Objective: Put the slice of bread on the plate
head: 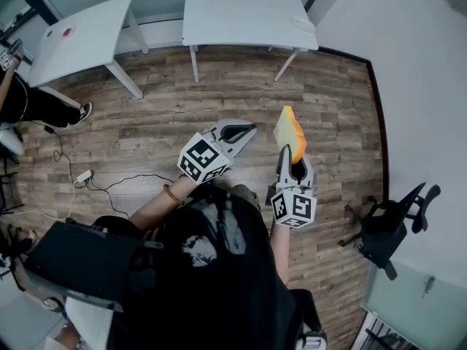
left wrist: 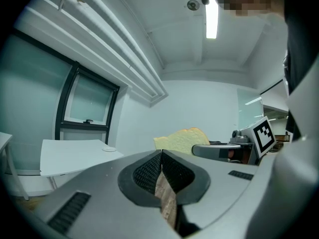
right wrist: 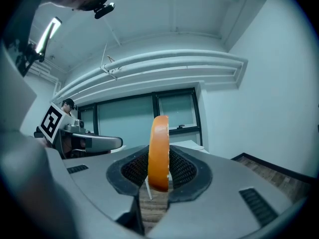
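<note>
Table (head: pixel 248 13), upper centre: probable destination; the pale disc at its right end may be the plate (head: pixel 301 23). Right gripper (head: pixel 292 156), centre frame, clamps the bread (head: pixel 290 131) edgewise for carriage. Left gripper (head: pixel 244 131): jaws together, empty.

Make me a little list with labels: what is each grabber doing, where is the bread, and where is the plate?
left gripper: shut, nothing in it
right gripper: shut on the slice of bread, which stands on edge
plate: on the white table, by its right corner
bread on plate: not yet
</note>
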`<action>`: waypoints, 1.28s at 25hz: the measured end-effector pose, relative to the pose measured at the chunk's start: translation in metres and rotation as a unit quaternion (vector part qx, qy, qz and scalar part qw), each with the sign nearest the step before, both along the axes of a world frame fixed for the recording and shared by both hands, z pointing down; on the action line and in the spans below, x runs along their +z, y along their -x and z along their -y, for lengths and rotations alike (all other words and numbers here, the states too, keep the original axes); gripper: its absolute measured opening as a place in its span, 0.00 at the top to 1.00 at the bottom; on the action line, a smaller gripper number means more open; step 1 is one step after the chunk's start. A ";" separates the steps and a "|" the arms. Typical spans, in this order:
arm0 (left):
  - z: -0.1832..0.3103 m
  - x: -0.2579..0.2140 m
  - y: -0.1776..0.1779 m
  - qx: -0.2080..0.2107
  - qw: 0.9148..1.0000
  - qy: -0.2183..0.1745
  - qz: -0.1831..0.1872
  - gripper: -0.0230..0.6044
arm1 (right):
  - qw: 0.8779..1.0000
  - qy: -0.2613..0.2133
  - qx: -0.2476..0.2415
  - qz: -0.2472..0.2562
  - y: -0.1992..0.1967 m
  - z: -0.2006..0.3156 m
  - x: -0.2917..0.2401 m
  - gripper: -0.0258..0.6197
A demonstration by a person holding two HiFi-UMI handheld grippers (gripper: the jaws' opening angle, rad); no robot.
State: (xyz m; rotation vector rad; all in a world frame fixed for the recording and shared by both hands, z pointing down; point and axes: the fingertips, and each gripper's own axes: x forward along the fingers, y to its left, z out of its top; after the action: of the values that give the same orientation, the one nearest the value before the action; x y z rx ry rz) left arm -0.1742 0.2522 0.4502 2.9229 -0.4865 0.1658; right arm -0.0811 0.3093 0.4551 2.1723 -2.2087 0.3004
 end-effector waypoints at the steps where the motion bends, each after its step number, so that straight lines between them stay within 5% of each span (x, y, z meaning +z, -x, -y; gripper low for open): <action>1: 0.002 0.000 0.001 0.001 1.000 0.001 -0.001 0.95 | 1.000 -0.001 0.000 -0.002 0.001 0.001 -0.001 0.80; 10: 0.041 0.012 -0.019 -0.004 1.000 0.017 0.000 0.95 | 1.000 0.004 -0.009 -0.002 -0.019 0.035 0.006 0.80; 24: 0.122 0.018 -0.176 0.002 1.000 0.019 0.012 0.95 | 0.998 0.009 -0.048 0.027 -0.157 0.130 0.014 0.80; 32: 0.165 0.041 -0.203 -0.025 0.998 0.043 0.035 0.95 | 0.996 0.040 -0.062 0.049 -0.197 0.170 0.042 0.80</action>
State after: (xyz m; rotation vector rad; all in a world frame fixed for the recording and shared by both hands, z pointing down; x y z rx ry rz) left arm 0.0283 0.0871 0.4915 2.8249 -0.5490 0.2751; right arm 0.1156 0.1390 0.4967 2.0124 -2.3266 0.4908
